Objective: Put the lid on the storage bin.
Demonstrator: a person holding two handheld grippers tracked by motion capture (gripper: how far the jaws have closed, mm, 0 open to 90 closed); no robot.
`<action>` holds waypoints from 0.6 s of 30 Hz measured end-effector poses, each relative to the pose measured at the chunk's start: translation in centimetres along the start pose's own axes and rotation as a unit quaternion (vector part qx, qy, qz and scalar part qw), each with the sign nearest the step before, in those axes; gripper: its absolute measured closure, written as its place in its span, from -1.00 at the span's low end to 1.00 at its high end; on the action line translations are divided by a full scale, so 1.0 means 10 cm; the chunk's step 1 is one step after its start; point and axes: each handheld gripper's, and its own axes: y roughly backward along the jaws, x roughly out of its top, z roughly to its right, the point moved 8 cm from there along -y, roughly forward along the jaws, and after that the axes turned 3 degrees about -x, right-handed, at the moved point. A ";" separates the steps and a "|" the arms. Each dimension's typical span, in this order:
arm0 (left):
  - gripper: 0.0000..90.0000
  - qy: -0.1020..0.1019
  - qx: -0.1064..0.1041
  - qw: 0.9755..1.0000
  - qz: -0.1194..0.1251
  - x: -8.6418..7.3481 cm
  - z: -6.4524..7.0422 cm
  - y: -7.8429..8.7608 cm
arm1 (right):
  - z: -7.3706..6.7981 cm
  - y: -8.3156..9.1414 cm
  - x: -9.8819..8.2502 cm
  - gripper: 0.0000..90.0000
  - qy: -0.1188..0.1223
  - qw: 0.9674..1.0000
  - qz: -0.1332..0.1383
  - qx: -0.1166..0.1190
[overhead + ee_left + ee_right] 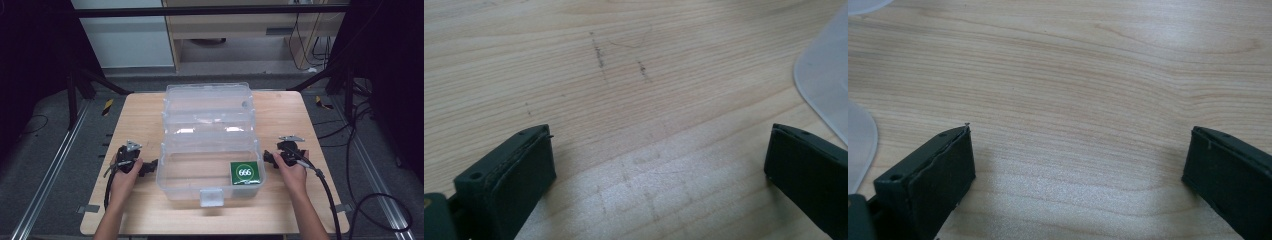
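A clear plastic storage box (210, 145) stood open at the centre of a pale wooden table (135, 120), its lid raised behind and a white latch at the front wall. Its stepped trays looked bare except for the near right corner of the lowest compartment, where a green square packet (245, 173) marked "666" in a white ring lay flat. The left gripper (150, 166) rested on the table just beside the box's left wall, the right gripper (268, 159) just beside its right wall. In both gripper views the black jaws stood wide apart over bare wood, holding nothing.
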 end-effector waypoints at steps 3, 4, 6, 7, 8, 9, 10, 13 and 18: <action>-1.00 -0.004 -0.002 1.000 -0.001 0.00 0.00 0.01 | 0.00 0.00 0.00 -0.99 0.002 1.000 0.000 0.001; -1.00 -0.005 -0.003 1.000 -0.001 -0.01 0.00 0.01 | 0.00 0.00 0.00 -0.99 0.002 1.000 0.001 0.000; -1.00 -0.009 -0.008 1.000 -0.001 -0.01 0.01 0.01 | 0.00 0.01 0.00 -0.99 0.002 1.000 0.000 0.001; -1.00 -0.007 -0.008 1.000 0.005 0.00 0.02 0.01 | 0.00 0.01 0.00 -0.99 0.002 1.000 0.000 0.000; -0.98 -0.015 -0.010 1.000 0.008 0.00 0.03 0.02 | 0.00 0.01 0.00 -0.99 0.003 1.000 0.000 0.001; -0.92 -0.023 -0.011 1.000 0.013 0.00 0.04 0.04 | 0.00 0.01 -0.01 -0.99 0.004 1.000 0.000 0.003; -0.92 -0.025 -0.007 1.000 0.016 0.01 0.03 0.08 | 0.01 0.01 -0.01 -0.98 0.008 1.000 0.001 0.003; -0.91 -0.042 0.005 0.998 0.051 0.12 0.03 0.28 | 0.02 0.07 0.00 -0.77 0.045 0.999 -0.002 0.015; -0.96 -0.123 0.005 0.990 0.068 0.30 0.13 0.65 | 0.15 0.44 0.15 -0.70 0.157 0.987 0.024 -0.021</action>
